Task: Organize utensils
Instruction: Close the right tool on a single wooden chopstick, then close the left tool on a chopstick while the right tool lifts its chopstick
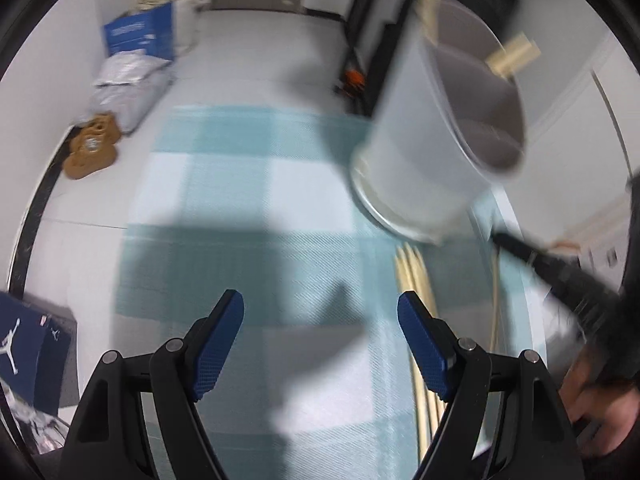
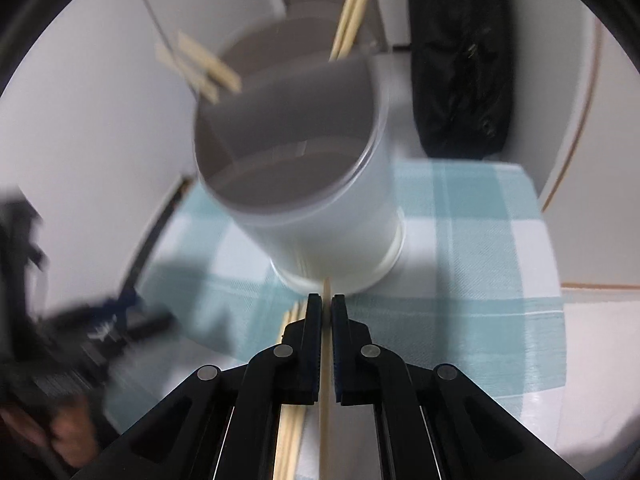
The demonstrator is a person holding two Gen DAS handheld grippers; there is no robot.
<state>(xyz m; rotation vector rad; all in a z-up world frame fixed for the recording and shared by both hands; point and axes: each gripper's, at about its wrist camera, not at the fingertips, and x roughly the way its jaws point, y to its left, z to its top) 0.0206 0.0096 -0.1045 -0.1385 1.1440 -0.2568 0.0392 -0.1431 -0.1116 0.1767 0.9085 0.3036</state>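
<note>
Utensil holder (image 2: 304,184), white cylinder with a divider, stood upper centre of the right wrist view on the blue-and-white checked cloth (image 2: 480,264). Already inside: a pair of chopsticks (image 2: 352,12) leaning out at the top, and flat wooden pieces (image 2: 200,68) at its left rim, too blurred to identify.

One chopstick (image 2: 325,360) ran up the lower centre of that view, pinched between the pressed-together fingers of the right gripper (image 2: 326,308); its tip lay just below the holder's base. A loose bunch of chopsticks (image 2: 290,432) lay on the cloth just left of it.

Left gripper (image 1: 320,312) hung spread wide over bare cloth at lower centre of its view, nothing between the fingers; the bunch showed just beside its right finger.

Judgement: partly done. One stick in transit, several left.
</note>
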